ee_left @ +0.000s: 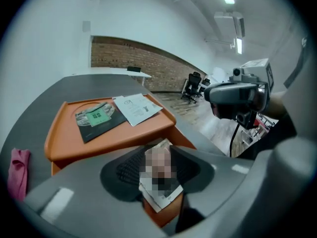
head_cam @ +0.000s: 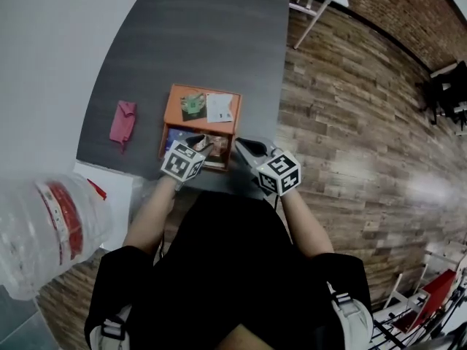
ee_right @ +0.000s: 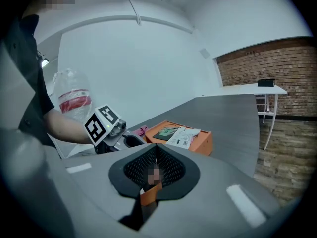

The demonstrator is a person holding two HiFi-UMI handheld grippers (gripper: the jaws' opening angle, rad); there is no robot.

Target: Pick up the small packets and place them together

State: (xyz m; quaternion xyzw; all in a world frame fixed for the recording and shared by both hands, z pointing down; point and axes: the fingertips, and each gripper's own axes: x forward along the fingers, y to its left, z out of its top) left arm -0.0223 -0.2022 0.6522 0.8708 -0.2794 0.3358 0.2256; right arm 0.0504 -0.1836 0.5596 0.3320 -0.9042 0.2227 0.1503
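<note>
Left claw (ee_left: 159,155) gaping half open, printed packet (ee_left: 159,185) sitting between its jaws. Right claw (ee_right: 155,155) squeezing orange packet (ee_right: 148,195) tight.

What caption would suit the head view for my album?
Left gripper and right gripper work at an orange tray on a grey table.
</note>
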